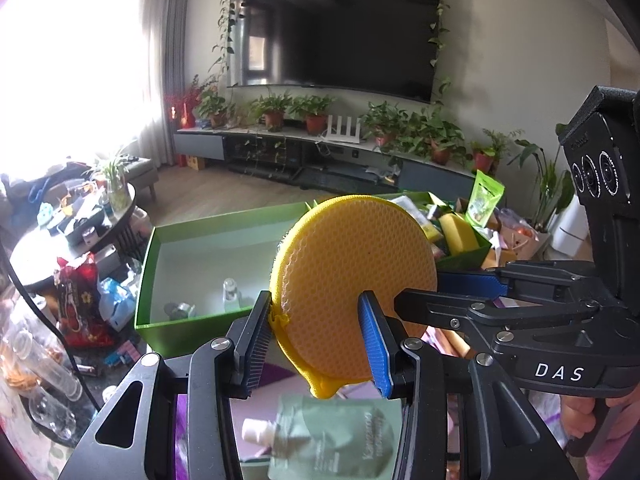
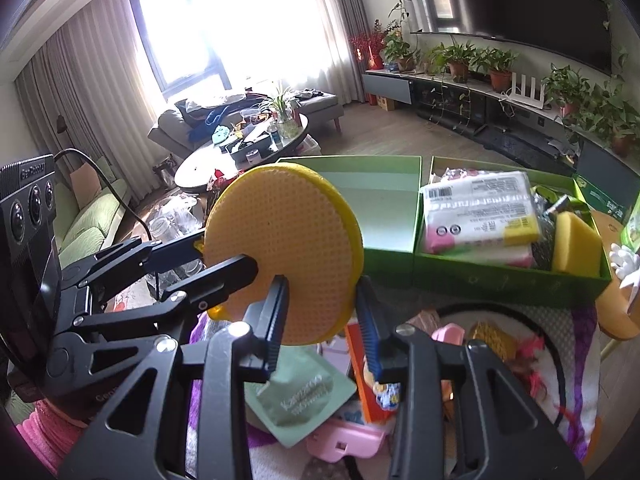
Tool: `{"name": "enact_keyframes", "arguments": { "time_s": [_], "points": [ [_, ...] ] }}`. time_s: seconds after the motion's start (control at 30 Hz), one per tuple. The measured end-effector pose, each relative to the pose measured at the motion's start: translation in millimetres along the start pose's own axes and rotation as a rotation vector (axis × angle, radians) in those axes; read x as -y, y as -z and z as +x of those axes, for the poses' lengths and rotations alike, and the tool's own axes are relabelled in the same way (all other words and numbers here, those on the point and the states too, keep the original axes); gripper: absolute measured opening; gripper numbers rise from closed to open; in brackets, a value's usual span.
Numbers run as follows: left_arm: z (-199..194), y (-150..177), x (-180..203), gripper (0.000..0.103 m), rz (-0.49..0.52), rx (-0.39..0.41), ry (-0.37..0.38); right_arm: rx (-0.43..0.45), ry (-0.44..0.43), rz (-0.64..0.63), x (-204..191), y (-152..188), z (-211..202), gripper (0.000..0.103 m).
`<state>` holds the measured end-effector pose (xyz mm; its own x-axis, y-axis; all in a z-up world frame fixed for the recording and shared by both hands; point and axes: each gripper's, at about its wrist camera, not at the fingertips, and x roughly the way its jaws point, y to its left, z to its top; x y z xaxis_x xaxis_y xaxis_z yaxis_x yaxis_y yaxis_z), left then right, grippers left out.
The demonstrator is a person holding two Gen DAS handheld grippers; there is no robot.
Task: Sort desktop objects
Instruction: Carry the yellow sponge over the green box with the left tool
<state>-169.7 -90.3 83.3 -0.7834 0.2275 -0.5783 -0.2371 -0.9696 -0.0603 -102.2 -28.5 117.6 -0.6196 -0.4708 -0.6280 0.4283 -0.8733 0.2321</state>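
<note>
Yellow: one round sponge (image 1: 352,276) gripped by two tools, above two green boxes (image 2: 512,276).

Your left wrist camera looks along its fingers toward the TV wall (image 1: 340,36); your right one faces the window (image 2: 224,12). Both sit close to the yellow round sponge (image 1: 352,276) and share the green boxes (image 2: 384,256).

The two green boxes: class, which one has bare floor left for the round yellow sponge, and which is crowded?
The left green box is mostly bare; only a small clear bottle and some small dark items sit by its near wall. The right green box is crowded with a white packet and a yellow sponge block. Both hand-held grippers hold the round sponge.
</note>
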Motion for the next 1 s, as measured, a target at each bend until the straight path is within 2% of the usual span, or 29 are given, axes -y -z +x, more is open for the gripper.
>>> {"name": "enact_keyframes", "arguments": {
  "time_s": [0.4,0.67,1.0],
  "points": [
    [32,-27,-10,0.043,0.012,-0.01,-0.023,0.007,0.004,-0.008,19,-35,20,0.035],
    [59,-33,-15,0.043,-0.008,-0.036,-0.007,-0.004,0.01,-0.003,37,-47,39,0.035],
    [86,-39,-24,0.043,-0.012,-0.055,-0.026,-0.027,-0.002,0.004,51,-60,67,0.035]
  ]
}}
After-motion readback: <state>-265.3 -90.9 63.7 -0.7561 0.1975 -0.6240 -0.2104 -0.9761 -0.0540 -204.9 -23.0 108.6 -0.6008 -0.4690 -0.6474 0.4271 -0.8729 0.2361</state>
